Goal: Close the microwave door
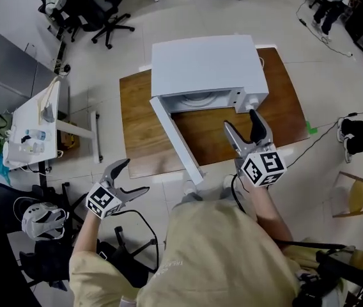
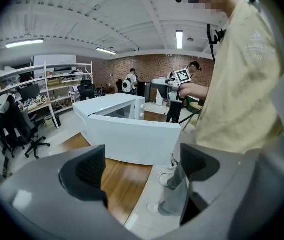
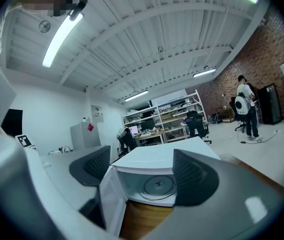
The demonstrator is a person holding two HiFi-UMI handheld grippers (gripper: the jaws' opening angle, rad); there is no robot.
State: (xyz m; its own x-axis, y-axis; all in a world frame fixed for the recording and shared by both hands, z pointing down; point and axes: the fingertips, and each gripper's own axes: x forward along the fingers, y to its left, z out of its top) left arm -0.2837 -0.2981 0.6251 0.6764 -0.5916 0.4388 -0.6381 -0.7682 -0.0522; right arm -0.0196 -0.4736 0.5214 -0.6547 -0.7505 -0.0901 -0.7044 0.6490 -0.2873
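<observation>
A white microwave (image 1: 204,66) stands on a low wooden table (image 1: 284,101). Its door (image 1: 175,136) hangs wide open toward me, hinged at its left, and the glass turntable (image 3: 157,184) shows inside. My right gripper (image 1: 240,119) hovers level just in front of the open cavity, on the control-panel side; its jaws are apart with nothing between them. My left gripper (image 1: 137,175) is low at the left, off the table's corner and away from the door's free edge. It is open and empty. In the left gripper view the door's outer face (image 2: 132,141) lies ahead.
A white desk (image 1: 38,123) with bottles stands at the left, with office chairs (image 1: 85,15) behind it. A helmet (image 1: 38,219) lies on a chair near my left side. A wooden stool (image 1: 360,197) and floor cables sit at the right. A person (image 3: 246,106) stands far back.
</observation>
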